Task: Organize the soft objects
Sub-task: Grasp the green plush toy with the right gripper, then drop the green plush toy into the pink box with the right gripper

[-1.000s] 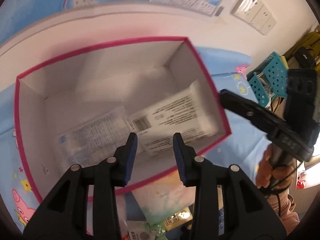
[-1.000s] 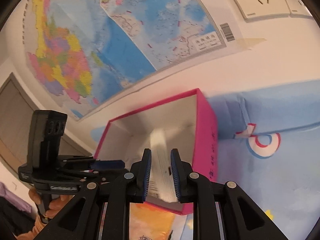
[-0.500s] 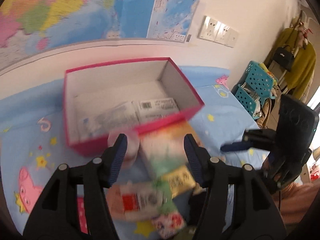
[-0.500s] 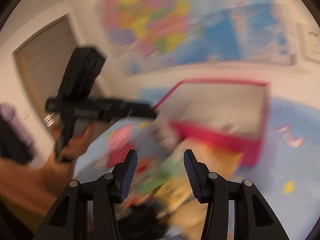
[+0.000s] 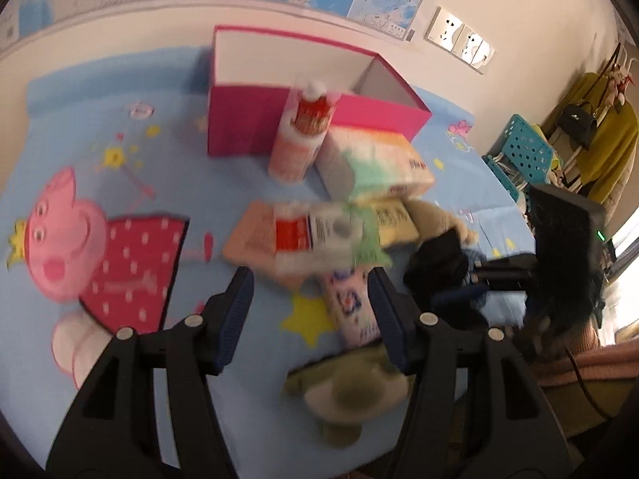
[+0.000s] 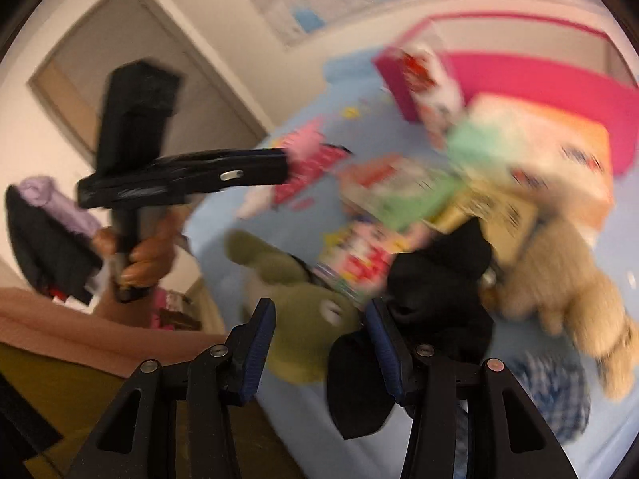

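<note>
A pink storage box (image 5: 311, 119) stands at the back of a blue Peppa Pig sheet (image 5: 120, 183). In front of it lie several soft packs: a tissue pack (image 5: 375, 159), a red-and-white wipes pack (image 5: 311, 235), an upright pink pack (image 5: 299, 139). A green plush (image 5: 351, 387), a black cloth (image 5: 439, 263) and a tan plush (image 6: 559, 279) lie nearer. My left gripper (image 5: 311, 319) is open and empty above the pile. My right gripper (image 6: 319, 347) is open and empty over the green plush (image 6: 295, 295). The view is blurred.
A teal basket (image 5: 519, 155) and hanging clothes (image 5: 599, 139) stand at the right. A wall with a map and sockets (image 5: 459, 40) runs behind the box. A door (image 6: 131, 52) shows in the right wrist view. A checked cloth (image 6: 555, 395) lies at the near right.
Both grippers have pulled back from the pink box and swung down toward the pile. The right gripper let go of the pack into the box and opened wide; the left opened wider.
</note>
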`<control>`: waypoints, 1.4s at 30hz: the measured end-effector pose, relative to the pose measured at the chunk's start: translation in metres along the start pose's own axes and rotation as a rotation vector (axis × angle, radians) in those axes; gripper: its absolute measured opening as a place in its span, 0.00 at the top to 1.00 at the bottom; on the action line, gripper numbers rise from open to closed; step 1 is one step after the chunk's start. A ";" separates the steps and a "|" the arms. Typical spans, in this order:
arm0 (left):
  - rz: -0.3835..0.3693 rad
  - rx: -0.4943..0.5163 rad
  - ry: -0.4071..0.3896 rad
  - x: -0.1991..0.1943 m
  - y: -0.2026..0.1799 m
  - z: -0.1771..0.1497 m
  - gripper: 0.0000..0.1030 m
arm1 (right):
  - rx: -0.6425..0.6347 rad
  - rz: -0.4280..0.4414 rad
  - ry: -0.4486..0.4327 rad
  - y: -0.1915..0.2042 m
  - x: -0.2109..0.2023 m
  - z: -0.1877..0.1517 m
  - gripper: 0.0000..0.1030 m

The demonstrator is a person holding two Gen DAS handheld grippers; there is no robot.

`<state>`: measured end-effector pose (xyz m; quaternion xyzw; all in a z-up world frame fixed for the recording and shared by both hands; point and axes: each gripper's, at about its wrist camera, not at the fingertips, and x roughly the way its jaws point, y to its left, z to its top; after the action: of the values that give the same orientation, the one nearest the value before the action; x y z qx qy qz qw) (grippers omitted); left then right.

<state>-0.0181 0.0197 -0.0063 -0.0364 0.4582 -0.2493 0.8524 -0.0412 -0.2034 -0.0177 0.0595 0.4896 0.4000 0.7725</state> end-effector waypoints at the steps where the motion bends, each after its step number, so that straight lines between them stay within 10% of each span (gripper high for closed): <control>1: -0.009 -0.004 0.001 -0.002 0.002 -0.007 0.41 | 0.027 -0.008 -0.008 -0.006 -0.003 -0.003 0.53; 11: -0.141 0.006 0.029 -0.011 -0.003 -0.044 0.39 | 0.019 -0.014 -0.058 0.007 -0.026 -0.007 0.51; 24: -0.136 0.028 0.103 0.015 -0.018 -0.063 0.36 | -0.035 -0.048 0.002 0.031 0.020 -0.014 0.55; 42: -0.088 0.107 -0.180 -0.055 -0.029 0.016 0.36 | -0.138 -0.039 -0.229 0.058 -0.045 0.047 0.55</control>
<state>-0.0417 0.0174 0.0533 -0.0333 0.3638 -0.3062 0.8791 -0.0448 -0.1805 0.0669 0.0419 0.3704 0.4083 0.8333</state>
